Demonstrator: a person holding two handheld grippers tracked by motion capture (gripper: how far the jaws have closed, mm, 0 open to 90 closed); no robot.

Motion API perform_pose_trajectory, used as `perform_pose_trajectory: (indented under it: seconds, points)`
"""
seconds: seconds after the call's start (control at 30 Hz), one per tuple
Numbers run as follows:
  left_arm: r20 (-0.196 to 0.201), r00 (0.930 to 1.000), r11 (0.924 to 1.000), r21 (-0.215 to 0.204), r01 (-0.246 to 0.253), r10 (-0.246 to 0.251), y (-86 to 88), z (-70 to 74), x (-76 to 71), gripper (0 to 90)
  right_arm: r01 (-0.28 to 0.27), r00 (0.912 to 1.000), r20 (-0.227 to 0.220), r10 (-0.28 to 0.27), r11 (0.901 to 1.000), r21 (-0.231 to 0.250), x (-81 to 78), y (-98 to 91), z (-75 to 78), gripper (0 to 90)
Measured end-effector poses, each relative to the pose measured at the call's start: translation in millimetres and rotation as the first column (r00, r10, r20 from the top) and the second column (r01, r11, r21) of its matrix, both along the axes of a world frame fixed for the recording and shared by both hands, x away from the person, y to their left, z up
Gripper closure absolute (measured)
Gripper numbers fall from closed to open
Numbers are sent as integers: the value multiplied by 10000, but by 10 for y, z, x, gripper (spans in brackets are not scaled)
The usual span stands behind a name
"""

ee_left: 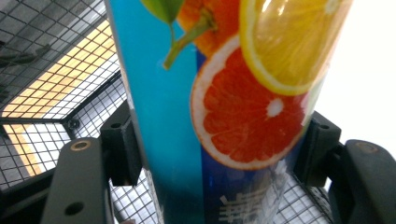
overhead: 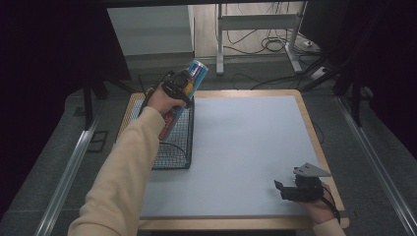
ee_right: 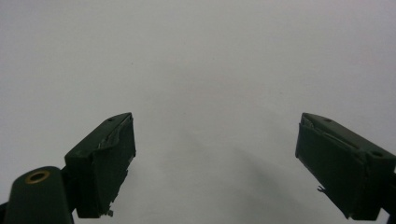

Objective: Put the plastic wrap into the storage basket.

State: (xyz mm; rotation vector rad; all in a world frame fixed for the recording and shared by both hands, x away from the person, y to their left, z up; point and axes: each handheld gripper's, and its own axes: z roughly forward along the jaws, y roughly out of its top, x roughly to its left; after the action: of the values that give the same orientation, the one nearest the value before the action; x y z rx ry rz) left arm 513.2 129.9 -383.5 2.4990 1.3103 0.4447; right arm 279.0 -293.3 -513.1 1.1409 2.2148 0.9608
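High view: hand-held gripper [overhead: 183,87] clamps can [overhead: 184,98].

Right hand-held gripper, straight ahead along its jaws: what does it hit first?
Probably nothing soon. The right hand-held gripper has its jaws open and empty, pointing across the bare grey mat. If it tilts down, it would meet the mat first; depth is unclear.

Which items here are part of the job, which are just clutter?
In the job:
- tall blue can with citrus-fruit print
- black wire-mesh basket
- left gripper, shut on the can

Lying about:
- right gripper, open, idle on the grey table mat
- floor cables
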Motion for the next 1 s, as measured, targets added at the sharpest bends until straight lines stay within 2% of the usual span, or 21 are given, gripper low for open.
perform_pose_trajectory:
  seconds: [0.23,0.37,0.5,0.67,0.83,1.0]
  points:
    - [-9,9992,9992,49,-406,406,58,-97,85,320,-1,10000,10,1,10000,-8,3,-3,0,122]
    - [-65,9987,9982,326,-510,513,70,-172,139,320,15,10000,2,-15,10000,-7,1,5,-3,122]
    - [-167,9984,9969,590,-528,539,80,-247,198,320,26,10000,-10,-26,10000,-26,3,5,-7,121]
    - [-354,9976,9967,558,-581,601,93,-310,245,320,43,10000,-23,-43,10000,-40,7,3,-9,122]
    - [-512,9971,9947,890,-512,560,45,-355,283,320,22,10000,-11,-22,10000,-53,5,5,-9,122]
    - [-530,9962,9930,997,-633,688,17,-389,317,320,6,10000,-13,-6,10000,-20,-1,8,-5,122]
